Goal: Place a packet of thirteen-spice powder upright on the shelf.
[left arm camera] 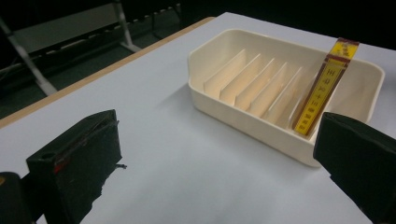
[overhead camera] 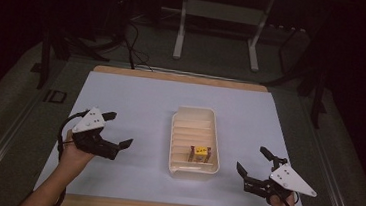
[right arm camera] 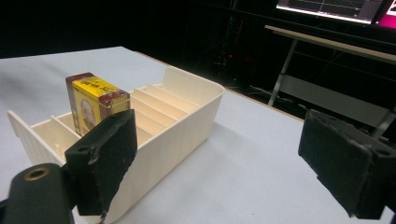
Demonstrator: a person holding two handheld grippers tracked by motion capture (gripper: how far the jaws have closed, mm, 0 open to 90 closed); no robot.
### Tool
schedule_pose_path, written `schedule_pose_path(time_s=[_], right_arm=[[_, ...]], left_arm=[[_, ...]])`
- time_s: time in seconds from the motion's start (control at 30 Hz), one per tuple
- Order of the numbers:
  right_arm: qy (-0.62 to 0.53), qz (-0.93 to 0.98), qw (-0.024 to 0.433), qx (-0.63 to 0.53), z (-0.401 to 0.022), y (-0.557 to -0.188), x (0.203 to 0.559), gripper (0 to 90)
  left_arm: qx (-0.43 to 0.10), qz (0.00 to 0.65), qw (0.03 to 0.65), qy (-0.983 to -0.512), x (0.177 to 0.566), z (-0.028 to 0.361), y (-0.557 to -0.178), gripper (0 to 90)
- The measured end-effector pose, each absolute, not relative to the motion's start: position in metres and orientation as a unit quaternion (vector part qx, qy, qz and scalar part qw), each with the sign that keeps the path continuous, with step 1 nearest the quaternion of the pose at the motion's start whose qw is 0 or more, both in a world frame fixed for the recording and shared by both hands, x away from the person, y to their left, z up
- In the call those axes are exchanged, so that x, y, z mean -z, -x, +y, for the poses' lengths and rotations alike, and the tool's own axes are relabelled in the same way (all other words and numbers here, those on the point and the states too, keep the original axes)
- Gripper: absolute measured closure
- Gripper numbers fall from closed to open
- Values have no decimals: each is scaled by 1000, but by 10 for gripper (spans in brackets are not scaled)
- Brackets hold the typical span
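A cream slotted tray [overhead camera: 176,132] [left arm camera: 210,100] [right arm camera: 191,114] sits in the middle of the white table cover. A yellow and dark red box [overhead camera: 200,153] [left arm camera: 325,88] [right arm camera: 93,102] stands upright in one of its near slots. My left gripper [overhead camera: 118,129] [left arm camera: 219,163] hovers left of the tray, open, nothing between its jaws. To the right of the tray, near the front edge, my right gripper [overhead camera: 252,163] [right arm camera: 219,163] is also open and holds nothing.
The white cover [overhead camera: 136,99] lies on a wooden tabletop whose edge [overhead camera: 173,76] shows at the back. Behind the table stand a white metal frame [overhead camera: 179,32] and cables on a dark floor. A lit screen [right arm camera: 336,7] glows in the right gripper view.
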State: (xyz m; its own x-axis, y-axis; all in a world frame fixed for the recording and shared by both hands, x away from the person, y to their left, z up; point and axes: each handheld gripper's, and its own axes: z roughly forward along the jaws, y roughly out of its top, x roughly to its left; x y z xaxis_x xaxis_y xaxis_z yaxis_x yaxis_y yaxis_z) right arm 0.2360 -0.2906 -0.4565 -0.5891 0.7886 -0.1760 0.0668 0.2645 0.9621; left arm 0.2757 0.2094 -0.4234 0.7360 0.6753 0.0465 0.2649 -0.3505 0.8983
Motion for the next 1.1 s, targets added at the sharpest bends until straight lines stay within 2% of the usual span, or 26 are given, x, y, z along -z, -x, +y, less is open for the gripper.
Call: schedule_pose_path(time_s=[1.1], right_arm=[[-297, 731, 335, -515, -290, -236, 458, 120]], left_arm=[[-204, 345, 459, -793, 476, 248, -247, 10]])
